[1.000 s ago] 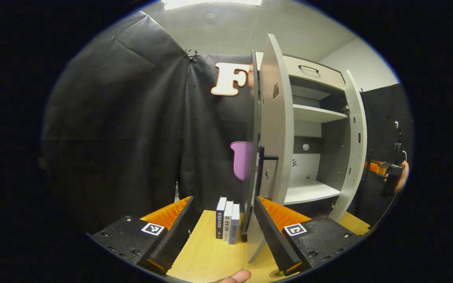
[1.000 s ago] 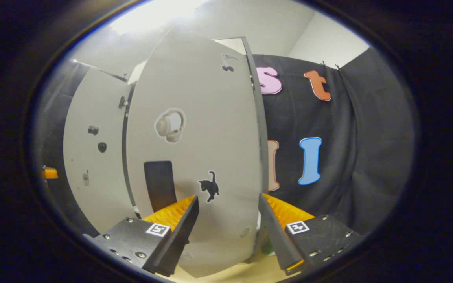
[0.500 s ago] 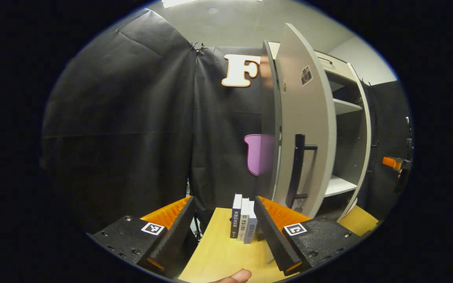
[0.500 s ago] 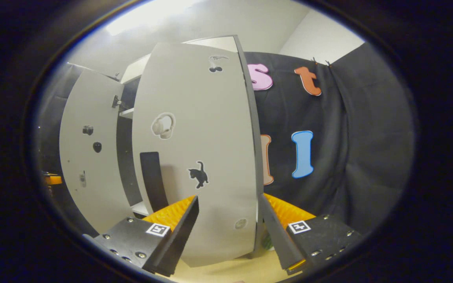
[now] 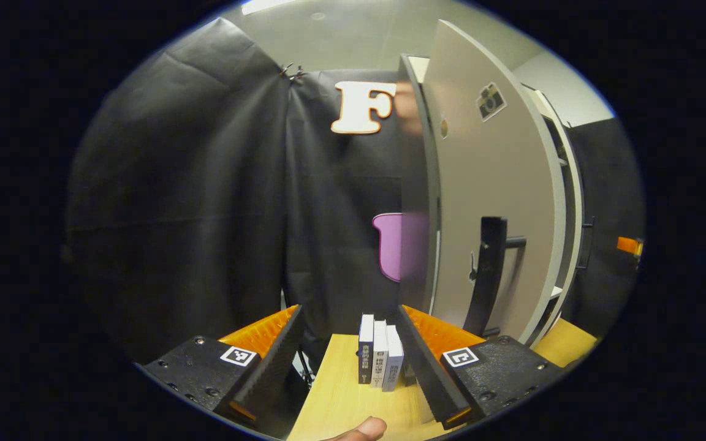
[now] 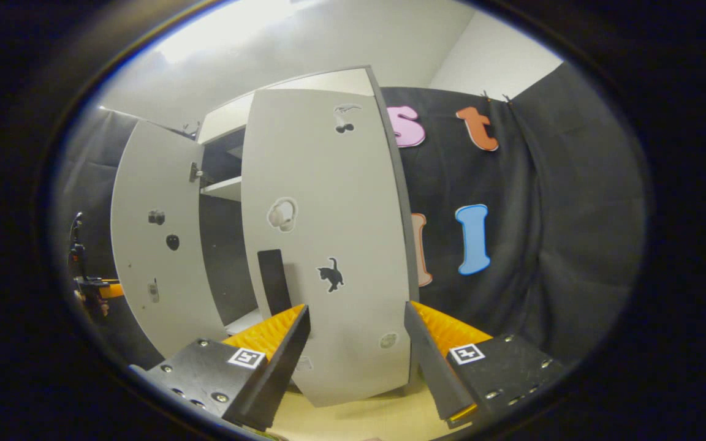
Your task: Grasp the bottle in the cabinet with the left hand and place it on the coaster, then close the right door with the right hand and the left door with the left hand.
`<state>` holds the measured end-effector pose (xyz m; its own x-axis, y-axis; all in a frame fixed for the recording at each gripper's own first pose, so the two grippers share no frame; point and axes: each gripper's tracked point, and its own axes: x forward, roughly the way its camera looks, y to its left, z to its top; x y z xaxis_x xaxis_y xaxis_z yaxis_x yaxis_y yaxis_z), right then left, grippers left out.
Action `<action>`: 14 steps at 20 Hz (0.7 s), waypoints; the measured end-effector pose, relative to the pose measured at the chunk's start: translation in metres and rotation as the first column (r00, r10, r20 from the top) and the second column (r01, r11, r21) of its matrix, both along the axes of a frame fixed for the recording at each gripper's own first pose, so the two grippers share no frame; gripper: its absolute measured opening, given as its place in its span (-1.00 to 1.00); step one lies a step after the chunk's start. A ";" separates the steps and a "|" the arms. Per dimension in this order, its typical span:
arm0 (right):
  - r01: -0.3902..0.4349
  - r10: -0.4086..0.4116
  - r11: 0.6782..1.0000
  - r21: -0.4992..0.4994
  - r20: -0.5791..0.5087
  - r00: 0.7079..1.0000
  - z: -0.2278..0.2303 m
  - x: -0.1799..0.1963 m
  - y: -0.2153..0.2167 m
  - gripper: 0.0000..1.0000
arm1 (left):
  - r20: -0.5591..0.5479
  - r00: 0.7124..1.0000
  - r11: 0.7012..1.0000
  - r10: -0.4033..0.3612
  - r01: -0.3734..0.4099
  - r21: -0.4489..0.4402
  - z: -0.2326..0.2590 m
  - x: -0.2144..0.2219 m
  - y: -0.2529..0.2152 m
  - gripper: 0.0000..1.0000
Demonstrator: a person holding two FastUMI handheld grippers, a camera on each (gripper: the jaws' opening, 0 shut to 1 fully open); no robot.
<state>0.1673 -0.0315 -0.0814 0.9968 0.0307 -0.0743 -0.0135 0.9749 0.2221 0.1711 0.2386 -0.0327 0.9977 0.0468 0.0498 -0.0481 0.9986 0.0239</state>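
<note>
Left gripper view: your left gripper (image 5: 348,367) is held low over the table (image 5: 341,401), jaws spread wide with nothing between them. The cabinet (image 5: 567,184) is the landmark. Its left door (image 5: 494,202) stands partly open, its outer face toward you, with a black bar handle (image 5: 486,275) low on it and a camera sticker near its top. The door's hinge-side edge runs just right of your right finger; its free edge lies toward the cabinet front, where a narrow gap shows slivers of shelf. Three books (image 5: 379,358) stand upright on the table just left of the door's lower corner, between your fingers in the picture but farther off. Left of the cabinet there is open room as far as the black cloth wall. A fingertip (image 5: 362,429) shows at the bottom edge. An orange part of the other gripper (image 5: 629,245) shows far right of the cabinet.

Right gripper view: your right gripper (image 6: 356,361) also has its jaws spread and holds nothing. The right door (image 6: 334,245), with cat and headphone stickers and a dark handle (image 6: 273,282), is close ahead, its lower edge above the table. A dark gap with a shelf separates it from the left door (image 6: 157,245). The bottle and coaster cannot be made out.
</note>
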 end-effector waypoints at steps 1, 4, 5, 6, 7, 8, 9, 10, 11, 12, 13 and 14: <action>-0.013 0.013 1.000 0.012 0.014 1.000 0.008 -0.009 0.006 0.87 | 0.001 0.999 0.999 -0.034 0.034 0.003 0.005 0.005 -0.012 0.89; -0.039 0.039 0.999 0.006 0.051 0.998 0.026 -0.037 0.009 0.87 | 0.011 0.997 0.997 -0.073 0.073 0.036 0.005 0.002 -0.034 0.80; -0.043 0.043 0.999 -0.008 0.055 0.998 0.027 -0.047 0.008 0.79 | 0.020 0.997 0.996 -0.081 0.080 0.031 0.007 0.007 -0.040 0.70; -0.044 0.046 0.999 -0.022 0.058 0.997 0.027 -0.056 0.007 0.87 | -0.003 0.996 0.996 -0.088 0.088 0.016 0.002 0.007 -0.044 0.69; -0.039 0.042 0.998 -0.039 0.060 0.997 0.025 -0.064 0.004 0.87 | -0.019 0.994 0.994 -0.106 0.106 -0.009 -0.002 0.007 -0.051 0.72; -0.032 0.035 0.998 -0.056 0.062 0.997 0.023 -0.071 0.000 0.87 | -0.040 0.992 0.992 -0.120 0.119 -0.032 -0.007 0.006 -0.058 0.72; -0.026 0.031 0.997 -0.073 0.062 0.998 0.021 -0.076 -0.002 0.79 | -0.040 0.990 0.990 -0.133 0.131 -0.048 -0.007 0.005 -0.065 0.70; -0.023 0.028 0.996 -0.088 0.061 0.998 0.019 -0.081 -0.004 0.87 | -0.042 0.990 0.990 -0.137 0.135 -0.044 -0.006 0.005 -0.073 0.73; -0.022 0.028 0.995 -0.101 0.058 0.998 0.016 -0.086 -0.004 0.87 | -0.032 0.990 0.991 -0.134 0.133 -0.030 -0.003 0.005 -0.079 0.73; -0.025 0.031 0.993 -0.112 0.052 0.998 0.014 -0.090 -0.003 0.87 | -0.021 0.992 0.992 -0.124 0.123 -0.011 0.000 0.005 -0.084 0.73; -0.027 0.033 0.992 -0.121 0.049 0.998 0.012 -0.094 -0.002 0.87 | -0.014 0.993 0.993 -0.114 0.114 0.008 0.000 0.005 -0.088 0.69; -0.031 0.037 0.991 -0.127 0.050 0.998 0.013 -0.096 -0.002 0.87 | -0.005 0.994 0.994 -0.108 0.108 0.025 0.002 0.006 -0.092 0.69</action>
<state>0.0711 -0.0332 -0.0688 0.9979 0.0584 -0.0277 -0.0555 0.9939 0.0957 0.1766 0.1467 -0.0308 0.9970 -0.0627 0.0455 0.0605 0.9969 0.0496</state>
